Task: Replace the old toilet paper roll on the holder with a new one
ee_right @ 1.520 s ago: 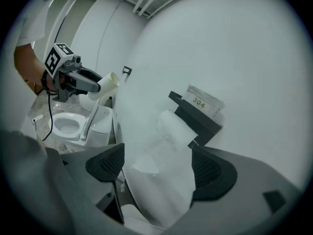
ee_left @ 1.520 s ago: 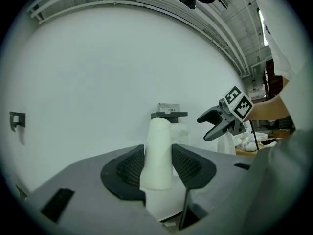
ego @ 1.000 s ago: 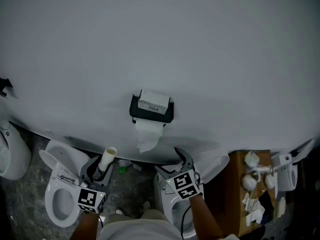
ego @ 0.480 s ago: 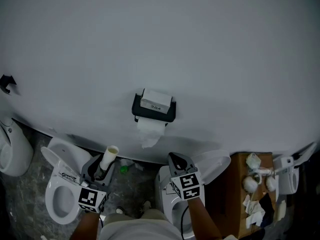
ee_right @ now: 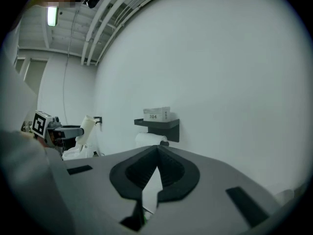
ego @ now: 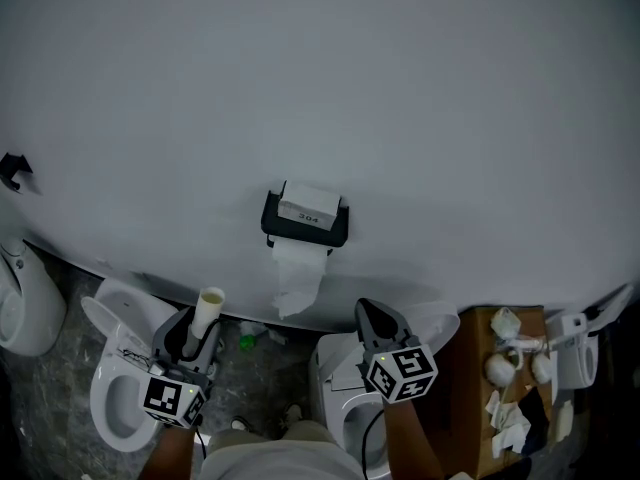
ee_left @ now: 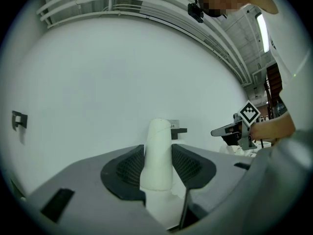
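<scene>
The left gripper [ego: 193,333] has its jaws grasping a bare cardboard tube [ego: 209,308] low on its length; the tube stands nearly upright, and its open top end pokes well above the jaws. The left gripper view shows both jaws pressed against the tube's sides. The right gripper [ego: 368,314] has its jaws clenched together with nothing between them, and it points toward the wall [ego: 420,108]. The two grippers are held apart, one to each side of the black holder [ego: 330,236] fixed to the wall. A toilet paper roll [ego: 300,254] hangs in the holder with a loose tail [ego: 296,290] drooping below it, and a small white box [ego: 308,206] sits on the holder's top shelf. The tube is lower than the holder and to its left, not touching it. Under the grippers stand two toilets, one at the left [ego: 118,393] and one beneath the right gripper [ego: 340,418]. At the far right a wooden counter [ego: 470,363] carries several small white items
</scene>
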